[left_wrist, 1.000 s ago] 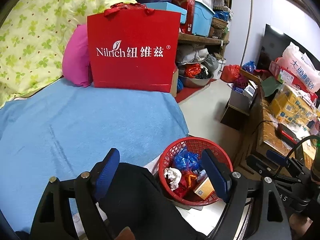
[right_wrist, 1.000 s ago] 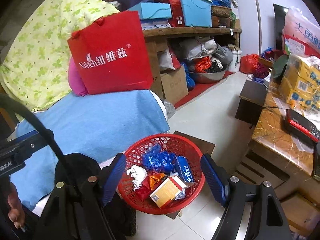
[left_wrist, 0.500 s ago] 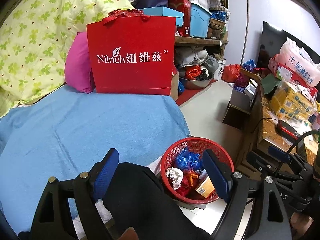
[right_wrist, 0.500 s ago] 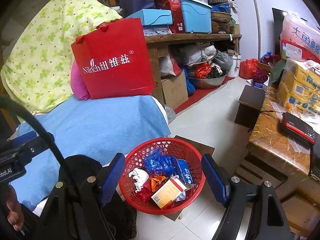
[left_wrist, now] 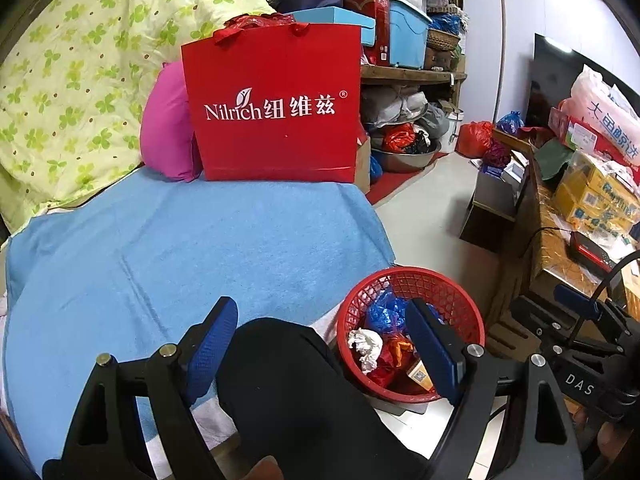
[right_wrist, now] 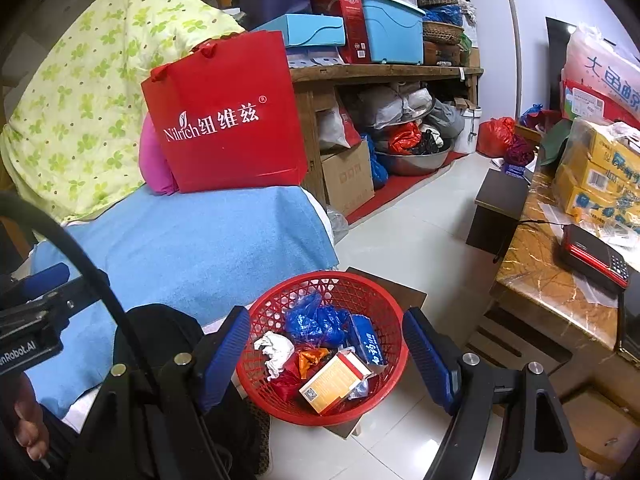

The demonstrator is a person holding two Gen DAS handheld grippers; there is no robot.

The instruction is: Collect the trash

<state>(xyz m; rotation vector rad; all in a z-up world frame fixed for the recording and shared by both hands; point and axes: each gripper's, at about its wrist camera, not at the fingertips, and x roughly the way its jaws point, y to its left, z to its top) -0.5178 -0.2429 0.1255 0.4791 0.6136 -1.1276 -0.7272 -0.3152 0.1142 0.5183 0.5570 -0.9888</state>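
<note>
Left wrist view: the left tool [left_wrist: 320,344] is spread wide and holds nothing. A round red basket [left_wrist: 464,312] with holes in its sides sits on the floor, just beside the blue blanket [left_wrist: 200,248]. It holds a white crumpled paper [left_wrist: 365,346] and a blue plastic bag [left_wrist: 386,312].

Right wrist view: the right tool [right_wrist: 326,358] is wide too, with nothing in it. The red basket [right_wrist: 360,292] is between its fingers [right_wrist: 224,356], farther off. An orange box [right_wrist: 334,378] lies in the basket, beside the blue bag [right_wrist: 316,320].
</note>
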